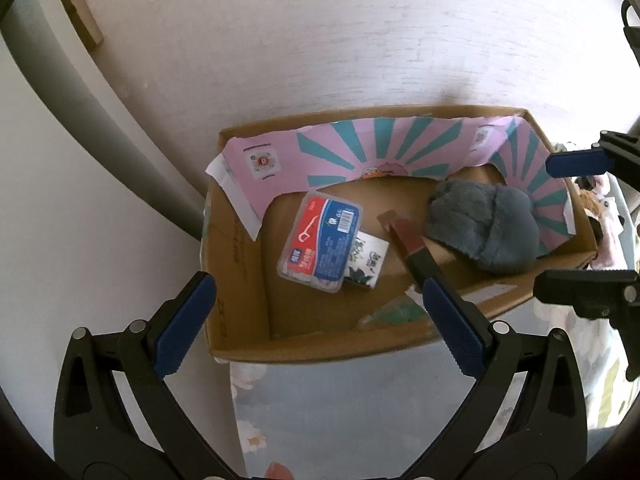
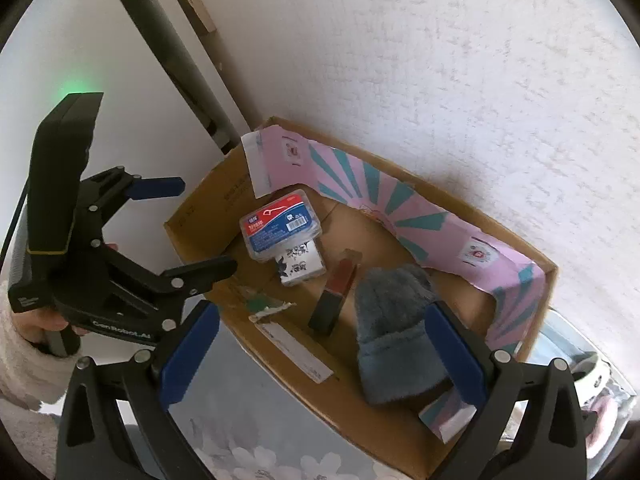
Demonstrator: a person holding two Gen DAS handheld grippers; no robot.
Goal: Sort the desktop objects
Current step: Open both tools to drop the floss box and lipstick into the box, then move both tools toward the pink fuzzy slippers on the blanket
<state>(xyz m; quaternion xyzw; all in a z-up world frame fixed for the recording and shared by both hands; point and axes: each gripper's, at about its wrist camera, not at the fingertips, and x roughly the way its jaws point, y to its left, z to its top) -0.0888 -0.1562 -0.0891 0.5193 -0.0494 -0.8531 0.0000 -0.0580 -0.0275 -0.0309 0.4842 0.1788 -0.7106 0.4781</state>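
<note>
Both pairs of jaws stand spread wide with nothing between them. Seen by its own wrist camera, the left gripper (image 1: 318,320) hangs over the near left part of the cardboard box (image 1: 236,248), which sits against a white wall. The right gripper (image 2: 322,350) hangs over the near right part of the same box.

Inside lie a floss-pick case (image 1: 320,238) with a small patterned packet (image 1: 368,260) tucked under its lower right corner, a lipstick-like tube (image 1: 408,244) and a grey fluffy hat (image 1: 484,228).

Judging by this, these items are already sorted into the box, and whatever is left to sort lies outside both views, so I cannot tell which hand is nearer to it. Within the box, the tube's long axis runs from upper left to lower right in the left view, ending under the left gripper's right finger; the hat lies directly ahead of the right gripper's jaws, touching neither pad.
</note>
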